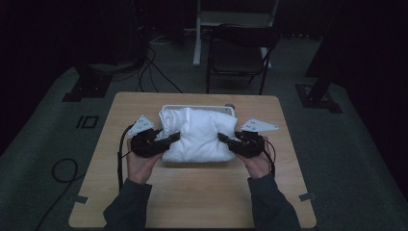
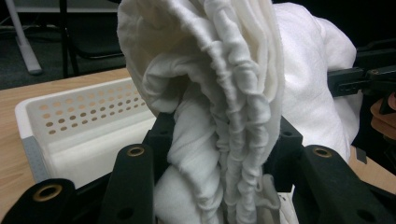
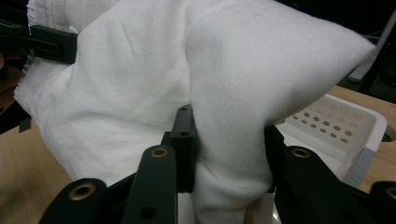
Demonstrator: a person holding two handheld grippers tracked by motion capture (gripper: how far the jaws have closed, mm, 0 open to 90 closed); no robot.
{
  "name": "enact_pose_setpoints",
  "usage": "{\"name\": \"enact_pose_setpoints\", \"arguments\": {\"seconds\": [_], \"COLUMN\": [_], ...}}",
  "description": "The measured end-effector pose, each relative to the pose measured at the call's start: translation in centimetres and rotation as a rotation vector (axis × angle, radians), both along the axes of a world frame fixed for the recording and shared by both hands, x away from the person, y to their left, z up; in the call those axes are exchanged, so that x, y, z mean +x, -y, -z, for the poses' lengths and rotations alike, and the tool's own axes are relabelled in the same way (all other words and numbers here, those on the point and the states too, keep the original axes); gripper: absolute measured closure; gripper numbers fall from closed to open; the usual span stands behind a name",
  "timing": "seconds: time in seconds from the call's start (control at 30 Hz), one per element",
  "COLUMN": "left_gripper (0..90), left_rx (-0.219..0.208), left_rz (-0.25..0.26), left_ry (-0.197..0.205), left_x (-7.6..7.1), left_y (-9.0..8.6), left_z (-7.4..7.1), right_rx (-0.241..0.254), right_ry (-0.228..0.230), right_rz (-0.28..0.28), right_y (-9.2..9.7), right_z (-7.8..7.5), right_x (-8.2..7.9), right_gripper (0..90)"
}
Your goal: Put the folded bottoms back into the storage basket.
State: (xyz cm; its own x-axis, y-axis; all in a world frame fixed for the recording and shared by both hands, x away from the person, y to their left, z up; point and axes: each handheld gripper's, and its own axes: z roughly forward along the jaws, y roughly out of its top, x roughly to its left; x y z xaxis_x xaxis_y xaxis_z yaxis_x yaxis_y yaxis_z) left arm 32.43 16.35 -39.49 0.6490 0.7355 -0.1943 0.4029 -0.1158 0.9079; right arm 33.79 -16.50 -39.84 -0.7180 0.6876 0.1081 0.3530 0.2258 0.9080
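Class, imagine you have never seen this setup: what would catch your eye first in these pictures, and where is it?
First, the bunched white cloth at the middle of the wooden table, bright against the dark room. The left tongs and right tongs pinch it from either side. Under and behind it sits a white perforated basket; past the table stands a dark chair.
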Motion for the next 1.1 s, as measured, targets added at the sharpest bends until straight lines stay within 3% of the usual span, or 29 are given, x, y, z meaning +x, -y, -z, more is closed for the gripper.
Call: {"name": "enact_pose_setpoints", "arguments": {"seconds": [1.1], "left_gripper": [56.0], "left_rx": [-0.002], "left_rz": [-0.025], "left_ry": [0.003], "left_x": [2.6], "left_y": [0.5], "left_z": [-0.2], "right_rx": [0.002], "right_ry": [-0.01], "right_rz": [0.047], "right_y": [-0.1], "right_z": [-0.1], "right_x": [2.8], "right_gripper": [69.2]}}
